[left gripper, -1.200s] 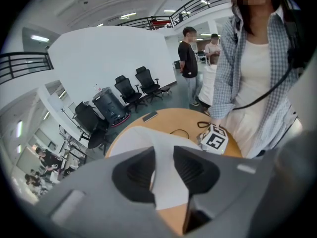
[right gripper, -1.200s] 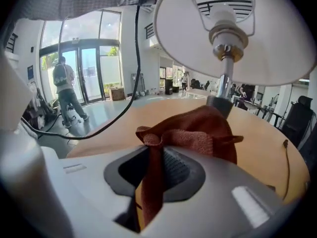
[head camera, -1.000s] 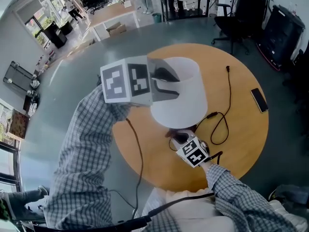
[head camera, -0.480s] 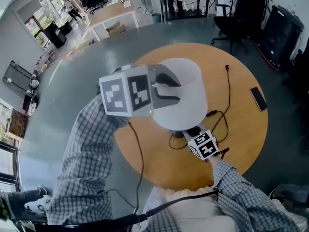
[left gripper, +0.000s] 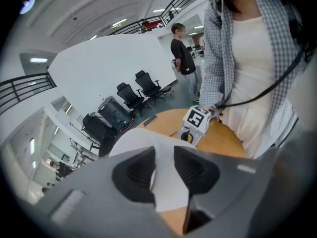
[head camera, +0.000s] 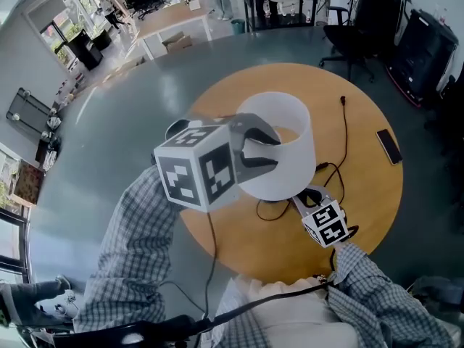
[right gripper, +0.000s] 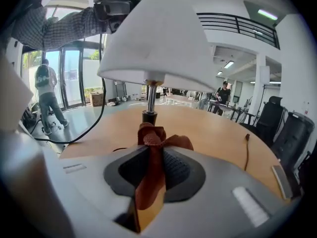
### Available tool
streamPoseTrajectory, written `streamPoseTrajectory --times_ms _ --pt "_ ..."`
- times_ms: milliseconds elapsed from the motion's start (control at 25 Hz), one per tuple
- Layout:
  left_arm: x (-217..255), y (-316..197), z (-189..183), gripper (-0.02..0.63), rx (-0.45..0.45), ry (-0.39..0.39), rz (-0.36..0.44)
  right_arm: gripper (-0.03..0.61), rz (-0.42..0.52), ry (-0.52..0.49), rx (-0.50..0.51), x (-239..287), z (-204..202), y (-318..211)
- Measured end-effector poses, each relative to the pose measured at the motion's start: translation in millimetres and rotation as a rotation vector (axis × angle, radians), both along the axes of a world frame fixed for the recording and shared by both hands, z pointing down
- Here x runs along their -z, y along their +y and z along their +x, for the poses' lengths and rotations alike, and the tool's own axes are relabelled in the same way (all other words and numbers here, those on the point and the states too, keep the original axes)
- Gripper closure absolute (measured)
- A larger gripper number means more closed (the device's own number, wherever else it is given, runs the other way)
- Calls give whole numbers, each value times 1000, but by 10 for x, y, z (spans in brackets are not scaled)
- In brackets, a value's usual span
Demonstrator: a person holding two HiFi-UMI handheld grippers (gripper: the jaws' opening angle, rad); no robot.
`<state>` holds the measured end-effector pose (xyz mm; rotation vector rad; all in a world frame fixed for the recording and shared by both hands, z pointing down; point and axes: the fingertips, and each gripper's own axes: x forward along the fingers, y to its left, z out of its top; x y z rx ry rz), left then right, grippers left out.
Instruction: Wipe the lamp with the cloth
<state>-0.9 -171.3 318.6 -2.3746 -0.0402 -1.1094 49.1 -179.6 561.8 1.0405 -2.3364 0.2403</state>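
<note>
A lamp with a white shade stands on the round wooden table. My left gripper reaches over the shade's near rim and is shut on it; in the left gripper view the white shade wall runs between the dark pads. My right gripper sits low by the lamp's foot, just right of it, shut on a brown cloth that bunches up beyond the jaws. From the right gripper view the metal stem rises just behind the cloth, under the shade.
A black cable loops across the table right of the lamp and ends in a plug. A phone lies near the right edge. Office chairs stand beyond the table. A person stands far off.
My right gripper has travelled to the right along the table with the cloth, from in front of the lamp's foot to its right side. My left gripper shifted slightly, still on the shade.
</note>
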Motion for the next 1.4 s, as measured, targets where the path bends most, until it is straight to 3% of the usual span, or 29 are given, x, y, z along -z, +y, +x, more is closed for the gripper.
streamPoseTrajectory --times_ms 160,320,560,720,880,1120,1240,1400 --pt "-5 85 60 495 -20 15 8 506 57 47 -39 309 391 131" --pt "-14 140 91 497 -24 17 26 505 6 117 8 205 459 371" --pt "-34 255 121 502 -22 6 30 505 -187 144 132 -485 14 736" --pt "-33 329 86 503 -15 2 27 505 -246 232 234 -672 -336 859" --pt "-36 373 49 503 -1 8 43 494 -288 291 269 -833 -451 906" --pt "-38 363 74 488 27 55 40 382 -330 265 294 -884 -493 942" --pt "-14 358 111 380 49 116 2 345 -339 256 296 -885 -500 947" --pt "71 298 84 334 95 200 1 327 -334 240 286 -861 -495 917"
